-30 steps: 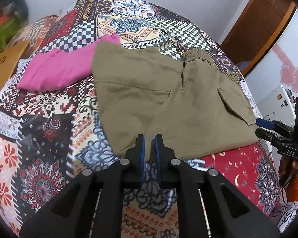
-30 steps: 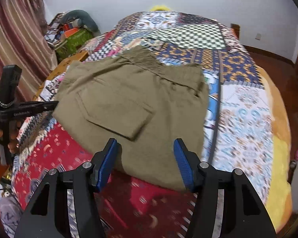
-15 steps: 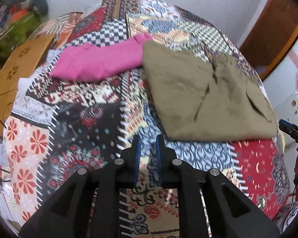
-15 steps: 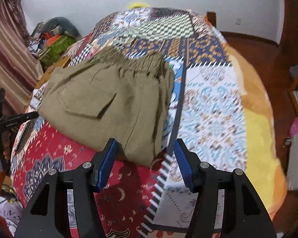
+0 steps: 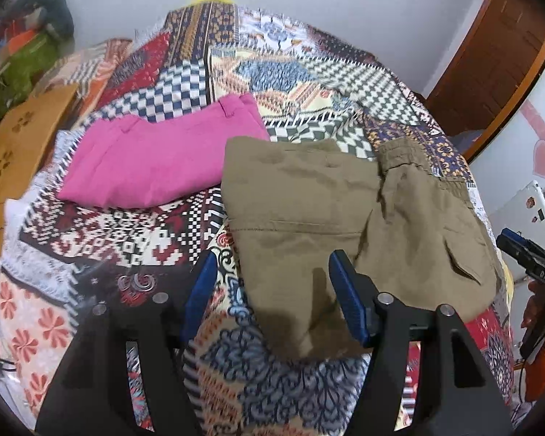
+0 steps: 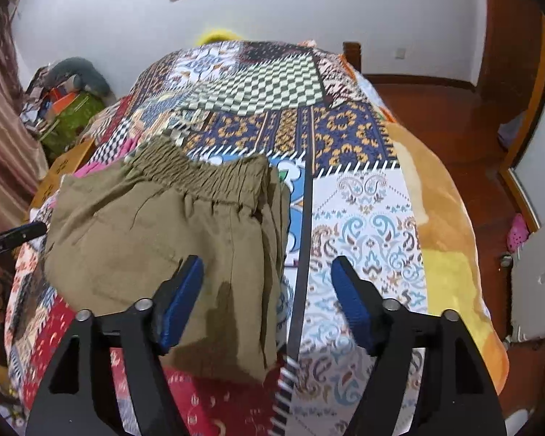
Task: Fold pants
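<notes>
Here both sets of jaws are opening, left gripper [image 5: 272, 294] and right gripper [image 6: 267, 298] bare-padded above the near edge of the folded olive pants [image 5: 330, 218] on the patchwork bedspread [image 6: 363, 225], beside pink pants [image 5: 163, 160]; a careless low pass could snag and undo the fold

A bed [image 6: 348, 138] with a patchwork cover stands on a red-brown wooden floor [image 6: 436, 116], near white walls [image 6: 309, 3] and a striped curtain [image 6: 0, 127].

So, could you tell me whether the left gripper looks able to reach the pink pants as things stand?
Probably yes: the left gripper, its jaws opening and empty, faces the pink pants across bare bedspread; the khaki pants lie alongside.
</notes>
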The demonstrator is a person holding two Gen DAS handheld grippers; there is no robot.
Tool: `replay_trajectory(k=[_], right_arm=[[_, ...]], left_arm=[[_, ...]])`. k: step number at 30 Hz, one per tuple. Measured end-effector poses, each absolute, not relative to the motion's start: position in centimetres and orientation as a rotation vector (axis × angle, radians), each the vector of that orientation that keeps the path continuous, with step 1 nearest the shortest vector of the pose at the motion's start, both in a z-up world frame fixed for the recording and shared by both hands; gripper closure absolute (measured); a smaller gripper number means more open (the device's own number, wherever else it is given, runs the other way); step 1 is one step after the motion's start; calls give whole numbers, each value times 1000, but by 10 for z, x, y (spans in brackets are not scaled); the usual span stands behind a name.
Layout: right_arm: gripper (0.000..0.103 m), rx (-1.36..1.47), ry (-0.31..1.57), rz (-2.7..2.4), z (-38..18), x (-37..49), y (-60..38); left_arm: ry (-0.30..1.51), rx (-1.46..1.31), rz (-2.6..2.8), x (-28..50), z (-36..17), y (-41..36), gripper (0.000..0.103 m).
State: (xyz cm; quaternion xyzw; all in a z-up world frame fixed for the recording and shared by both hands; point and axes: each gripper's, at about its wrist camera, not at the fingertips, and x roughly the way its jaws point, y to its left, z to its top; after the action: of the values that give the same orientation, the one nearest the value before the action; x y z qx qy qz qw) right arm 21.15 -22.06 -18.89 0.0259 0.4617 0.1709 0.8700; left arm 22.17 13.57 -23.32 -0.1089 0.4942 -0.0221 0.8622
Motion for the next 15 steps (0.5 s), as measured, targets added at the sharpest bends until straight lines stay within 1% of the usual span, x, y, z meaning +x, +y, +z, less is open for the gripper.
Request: replay_trajectory(k=[4, 10, 15], right_arm=[[30, 47, 984, 411, -197, 218, -215], [30, 10, 1050, 432, -214, 233, -206], [30, 95, 1113, 448, -224, 248, -209]], left_arm=[[1073, -279, -81, 234, -247, 137, 40], [1094, -277, -129, 249, -257, 123, 40], [1103, -285, -146, 261, -261, 117, 39]])
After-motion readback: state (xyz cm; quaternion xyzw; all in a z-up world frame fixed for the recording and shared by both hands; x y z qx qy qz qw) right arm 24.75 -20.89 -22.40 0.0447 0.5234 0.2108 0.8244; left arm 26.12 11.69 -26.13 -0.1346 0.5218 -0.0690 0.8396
